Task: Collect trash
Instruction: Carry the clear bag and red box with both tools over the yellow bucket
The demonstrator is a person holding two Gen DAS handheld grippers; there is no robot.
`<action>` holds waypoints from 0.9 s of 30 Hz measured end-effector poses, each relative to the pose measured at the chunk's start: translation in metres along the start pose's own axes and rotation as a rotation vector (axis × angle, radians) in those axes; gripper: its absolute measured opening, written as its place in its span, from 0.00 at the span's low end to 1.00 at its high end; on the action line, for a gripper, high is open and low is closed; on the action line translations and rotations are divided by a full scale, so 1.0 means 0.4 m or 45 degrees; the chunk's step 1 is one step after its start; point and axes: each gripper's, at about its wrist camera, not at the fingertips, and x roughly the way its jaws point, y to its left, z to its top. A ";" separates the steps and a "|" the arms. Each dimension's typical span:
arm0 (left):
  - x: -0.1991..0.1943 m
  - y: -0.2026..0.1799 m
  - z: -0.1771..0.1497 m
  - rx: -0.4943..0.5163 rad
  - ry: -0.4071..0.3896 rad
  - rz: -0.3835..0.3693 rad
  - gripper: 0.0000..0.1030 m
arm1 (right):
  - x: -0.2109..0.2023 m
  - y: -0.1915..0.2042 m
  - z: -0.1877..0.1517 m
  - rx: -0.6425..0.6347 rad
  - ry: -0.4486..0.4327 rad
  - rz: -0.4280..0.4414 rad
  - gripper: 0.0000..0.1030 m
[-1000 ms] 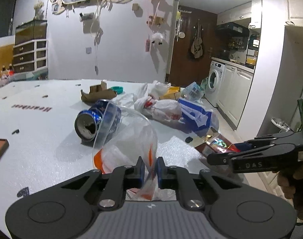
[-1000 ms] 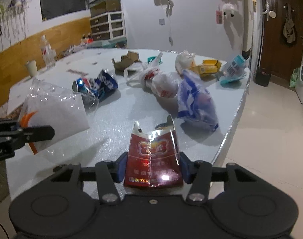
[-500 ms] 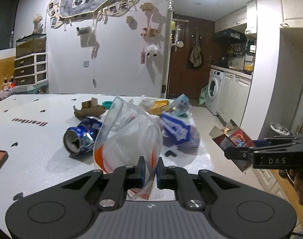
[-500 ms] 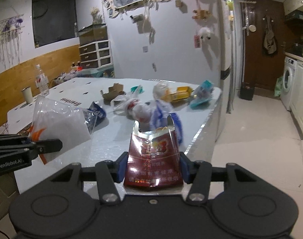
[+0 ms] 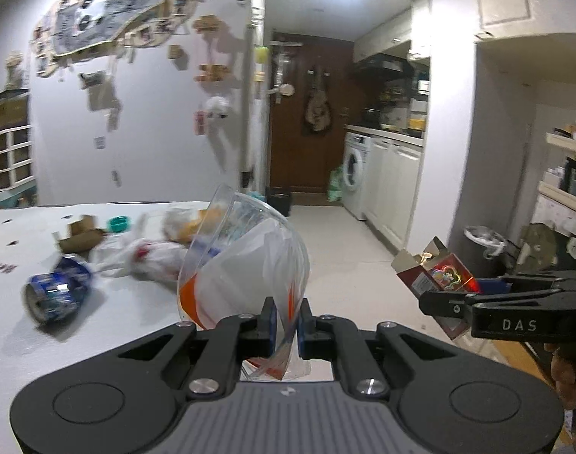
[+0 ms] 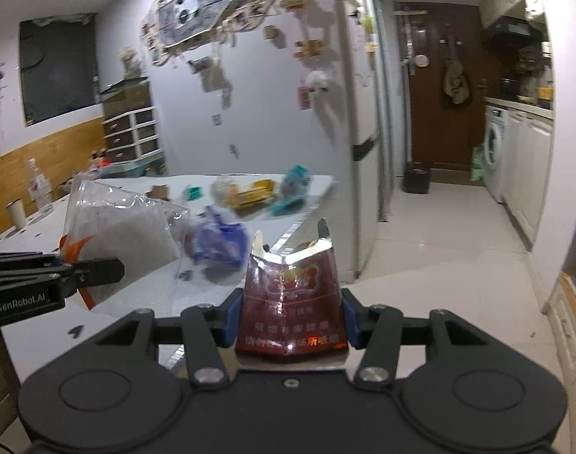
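Carrying two pieces of trash, both tools are pointing away from the tabletop (image 5: 98,325) toward the kitchen floor. The left tool (image 5: 286,319) is clamping together on the lower edge of a clear bag (image 5: 246,261); the right tool (image 6: 289,316) is standing partly apart, its pads pressing both sides of a red packet (image 6: 291,302).

The relation that matters is where a bin lies. A white-lined bin (image 5: 483,236) is showing at the far right of the left view, beyond and slightly right of the packet, so the right tool is judged the nearer one. The bag is sitting to its left, near the tabletop edge.

The bag is standing upright from the tool, mouth open at the top, holding white crumpled material with orange marks low down. It is looking thin and floppy. The packet is also upright, long axis vertical, its torn top flaps splayed, foil showing inside.

Remaining trash is lying on the tabletop at left: a blue can (image 5: 57,291) on its side, a cardboard scrap (image 5: 78,236), white bags (image 5: 151,257) and a blue wrapper (image 6: 219,242). Collection is judged far from complete.
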 end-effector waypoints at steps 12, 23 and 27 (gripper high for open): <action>0.144 -0.234 0.035 0.083 0.057 -0.185 0.10 | -0.047 -0.233 -0.032 0.102 -0.005 -0.213 0.52; 0.351 -0.379 0.086 0.065 0.160 -0.335 0.10 | -0.007 -0.412 -0.029 0.180 0.032 -0.366 0.52; 0.448 -0.402 0.086 0.036 0.211 -0.357 0.10 | 0.048 -0.449 -0.017 0.225 0.035 -0.396 0.52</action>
